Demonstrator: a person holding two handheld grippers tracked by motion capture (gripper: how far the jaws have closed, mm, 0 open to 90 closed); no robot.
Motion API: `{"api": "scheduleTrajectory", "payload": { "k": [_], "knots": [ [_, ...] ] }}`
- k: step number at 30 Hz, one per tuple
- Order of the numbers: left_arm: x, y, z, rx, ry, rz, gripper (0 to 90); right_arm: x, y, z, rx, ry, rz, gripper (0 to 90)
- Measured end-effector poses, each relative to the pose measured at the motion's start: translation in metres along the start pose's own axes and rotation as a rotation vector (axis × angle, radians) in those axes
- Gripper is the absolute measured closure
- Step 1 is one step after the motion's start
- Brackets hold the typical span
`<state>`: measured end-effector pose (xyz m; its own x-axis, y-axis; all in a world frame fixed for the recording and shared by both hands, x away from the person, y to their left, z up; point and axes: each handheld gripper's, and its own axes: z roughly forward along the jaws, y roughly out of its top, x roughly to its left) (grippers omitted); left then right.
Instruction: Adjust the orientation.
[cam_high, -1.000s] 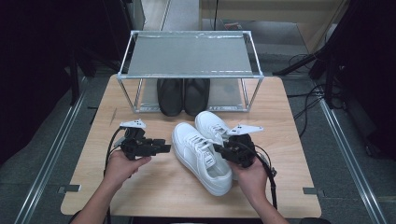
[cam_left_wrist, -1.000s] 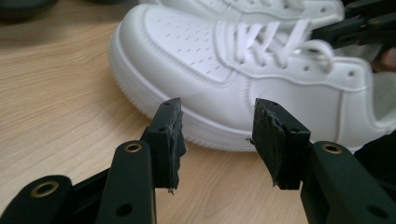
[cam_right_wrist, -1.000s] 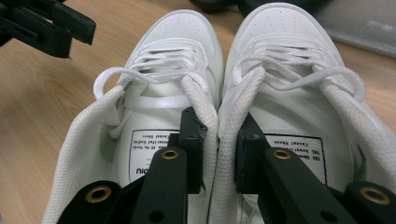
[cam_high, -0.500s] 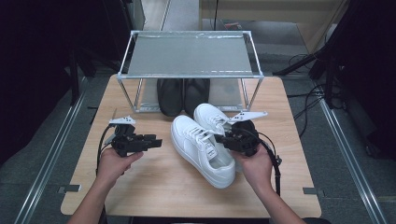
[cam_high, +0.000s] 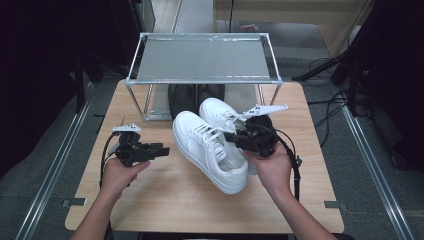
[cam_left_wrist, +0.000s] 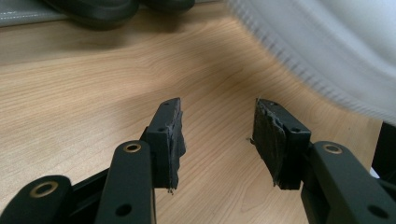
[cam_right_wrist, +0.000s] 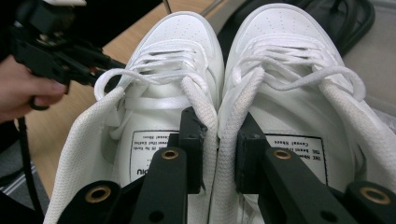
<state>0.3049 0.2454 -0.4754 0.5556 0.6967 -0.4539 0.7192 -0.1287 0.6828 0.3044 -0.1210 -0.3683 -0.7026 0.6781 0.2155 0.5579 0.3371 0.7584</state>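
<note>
My right gripper (cam_right_wrist: 218, 154) pinches both white shoes' (cam_high: 212, 145) inner collars together near the table's (cam_high: 165, 200) middle. My left gripper (cam_left_wrist: 218, 140) gapes empty toward the left edge.

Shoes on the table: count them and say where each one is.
4. Two white sneakers side by side, their inner collars pinched together by the right gripper. Two black shoes stand under the wire shelf, partly hidden.

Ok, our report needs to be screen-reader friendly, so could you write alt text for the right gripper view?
The right gripper pinches the two touching inner collars of a pair of white sneakers, one jaw inside each shoe. Laces and toes point away toward black shoes. At upper left, a hand holds the left gripper over the wooden table.
</note>
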Motion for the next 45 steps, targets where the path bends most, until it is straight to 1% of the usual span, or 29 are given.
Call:
{"api": "scheduleTrajectory", "payload": {
  "k": [6,10,12,13,16,18,19,21,23,28,29,30,31,33,36,39,41,45],
  "knots": [
    [0.002,0.000,0.000,0.004,-0.001,-0.005,52.7,0.010,0.022,-0.009,-0.033,0.018,-0.021,78.2],
    [0.002,0.000,0.000,0.003,0.000,-0.004,52.7,0.013,0.039,-0.017,-0.061,0.034,-0.024,78.2],
    [0.002,-0.001,0.001,0.006,0.000,-0.006,52.7,0.014,0.049,-0.020,-0.073,0.033,-0.026,78.2],
    [0.002,-0.001,0.002,0.010,-0.002,-0.005,52.7,0.014,0.054,-0.021,-0.075,0.036,-0.028,78.2],
    [0.001,-0.001,0.002,0.012,-0.004,-0.001,52.7,0.010,0.074,-0.022,-0.071,0.031,-0.011,78.3],
    [0.000,-0.001,0.003,0.014,-0.006,0.001,52.7,0.008,0.082,-0.021,-0.076,0.036,-0.008,78.4],
    [0.000,-0.001,0.003,0.016,-0.010,0.000,52.7,0.007,0.086,-0.020,-0.081,0.043,0.001,78.4],
    [0.001,-0.001,0.004,0.021,-0.011,0.003,52.7,0.008,0.090,-0.021,-0.095,0.031,-0.011,78.4],
    [0.001,-0.001,0.004,0.025,-0.012,-0.003,52.7,0.009,0.095,-0.021,-0.094,0.022,-0.019,78.4],
    [0.000,-0.001,0.005,0.026,-0.014,0.001,52.6,0.001,0.111,-0.016,-0.078,0.027,0.014,78.3],
    [0.000,-0.002,0.005,0.022,-0.014,0.001,52.7,-0.001,0.115,-0.014,-0.077,0.020,0.015,78.4],
    [0.000,-0.001,0.005,0.030,-0.016,0.002,52.6,-0.001,0.119,-0.012,-0.079,0.009,0.011,78.3],
    [-0.001,-0.002,0.006,0.027,-0.015,-0.002,52.6,-0.002,0.124,-0.010,-0.081,-0.006,0.009,78.3],
    [-0.001,-0.002,0.007,0.032,-0.016,0.003,52.6,-0.002,0.133,-0.006,-0.081,-0.040,0.006,78.3],
    [-0.001,-0.002,0.008,0.036,-0.021,0.000,52.7,-0.007,0.148,0.002,-0.084,-0.080,0.009,78.3],
    [-0.001,-0.002,0.009,0.041,-0.023,0.005,52.7,-0.015,0.162,0.012,-0.091,-0.109,0.041,78.2],
    [-0.001,-0.002,0.009,0.043,-0.025,0.006,52.7,-0.023,0.170,0.020,-0.097,-0.126,0.071,78.3],
    [-0.002,-0.002,0.011,0.045,-0.033,0.003,52.7,-0.036,0.184,0.038,-0.106,-0.179,0.121,78.2]
  ]
}}
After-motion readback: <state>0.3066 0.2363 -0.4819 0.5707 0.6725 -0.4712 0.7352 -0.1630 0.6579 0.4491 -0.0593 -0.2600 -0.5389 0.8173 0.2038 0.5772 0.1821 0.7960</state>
